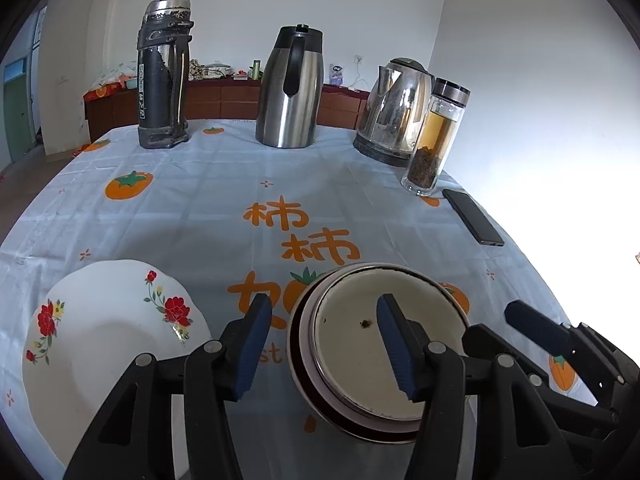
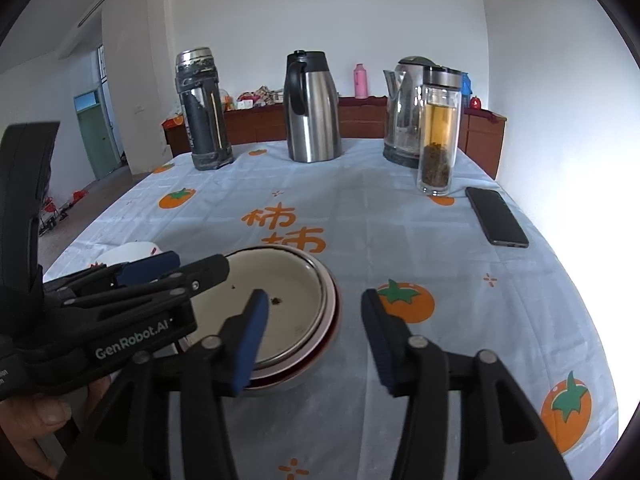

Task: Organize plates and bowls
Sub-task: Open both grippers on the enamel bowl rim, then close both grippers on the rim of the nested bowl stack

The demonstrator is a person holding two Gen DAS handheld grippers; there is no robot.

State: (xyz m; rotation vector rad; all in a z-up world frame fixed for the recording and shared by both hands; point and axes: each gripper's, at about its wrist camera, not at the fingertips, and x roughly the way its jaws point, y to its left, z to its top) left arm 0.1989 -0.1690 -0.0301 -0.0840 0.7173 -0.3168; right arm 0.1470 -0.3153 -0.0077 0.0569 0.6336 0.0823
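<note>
Bowls (image 1: 380, 344) sit nested in a stack on the persimmon-print tablecloth (image 1: 192, 208), flowered plate (image 1: 112, 328) lying just to their left. Left gripper (image 1: 324, 344) straddles the stack's left rim, jaws apart, gripping nothing. Right gripper (image 2: 316, 340) is spread wide at the right rim, also empty.

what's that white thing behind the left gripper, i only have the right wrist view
Observer: A white plate with red flowers, lying flat on the table to the left of the stacked bowls.
Operator: does it touch the bowls
Observer: No, a strip of tablecloth shows between them.
Operator: is the left gripper holding anything
Observer: No. The left gripper is open, with the bowls' left rim between its fingers and neither pad pressing on it.
</note>
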